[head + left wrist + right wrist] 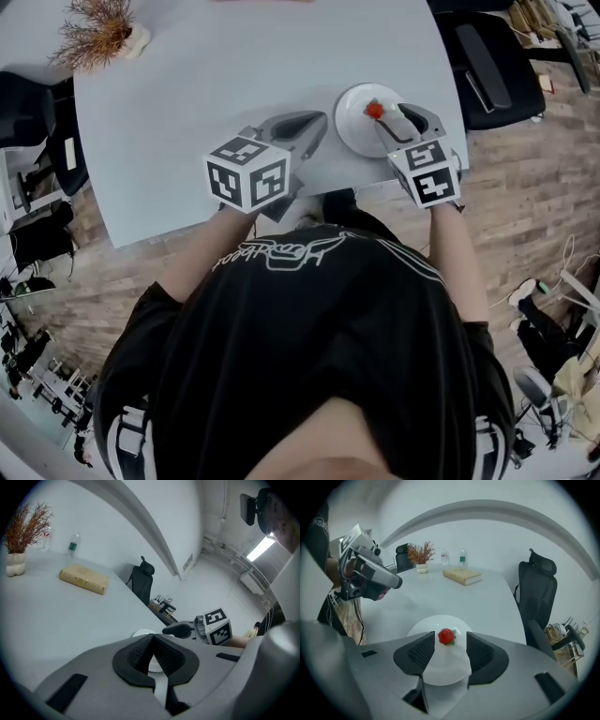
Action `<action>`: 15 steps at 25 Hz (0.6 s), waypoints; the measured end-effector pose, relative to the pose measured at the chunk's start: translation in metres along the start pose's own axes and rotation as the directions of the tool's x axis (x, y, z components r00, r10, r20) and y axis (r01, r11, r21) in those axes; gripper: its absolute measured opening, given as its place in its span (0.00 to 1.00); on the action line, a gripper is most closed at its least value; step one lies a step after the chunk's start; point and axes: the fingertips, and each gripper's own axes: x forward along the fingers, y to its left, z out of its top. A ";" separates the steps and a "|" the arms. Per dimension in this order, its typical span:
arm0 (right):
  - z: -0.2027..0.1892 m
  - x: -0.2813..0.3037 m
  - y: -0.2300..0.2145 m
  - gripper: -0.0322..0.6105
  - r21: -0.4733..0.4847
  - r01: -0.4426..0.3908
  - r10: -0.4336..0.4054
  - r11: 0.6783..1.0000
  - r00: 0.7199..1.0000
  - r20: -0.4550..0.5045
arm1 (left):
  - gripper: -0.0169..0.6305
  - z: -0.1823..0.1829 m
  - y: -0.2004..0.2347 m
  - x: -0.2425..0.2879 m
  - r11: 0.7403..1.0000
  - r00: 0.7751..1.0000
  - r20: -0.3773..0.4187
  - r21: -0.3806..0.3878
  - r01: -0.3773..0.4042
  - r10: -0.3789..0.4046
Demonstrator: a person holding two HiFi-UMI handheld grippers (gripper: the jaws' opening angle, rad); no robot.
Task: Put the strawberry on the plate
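Note:
A red strawberry (pixel 373 110) (pixel 446 636) lies on the small white plate (pixel 352 129) (pixel 444 666) at the right of the white table. My right gripper (pixel 389 115) (pixel 450 638) hovers just over the plate, open. The strawberry sits loose between its fingertips, a gap on each side, touching neither pad. My left gripper (pixel 314 123) (pixel 152 638) rests low over the table left of the plate, its pads meeting at the tip with nothing in them. From the left gripper view the plate (pixel 142 633) shows just beyond the jaws.
A dried plant in a white vase (pixel 98 33) (pixel 421 555), a tan book (pixel 83 579) (pixel 461 576) and a water bottle (pixel 71 544) stand at the far end of the table. Black office chairs (pixel 487 66) (pixel 536 592) stand by the table's right side. The near table edge (pixel 234 220) runs beside my body.

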 end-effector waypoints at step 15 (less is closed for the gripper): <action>0.039 -0.151 0.045 0.13 0.150 0.203 -0.241 0.968 0.923 0.301 | 0.04 0.007 -0.103 -0.063 0.962 0.981 -0.005 0.195 0.191 -0.194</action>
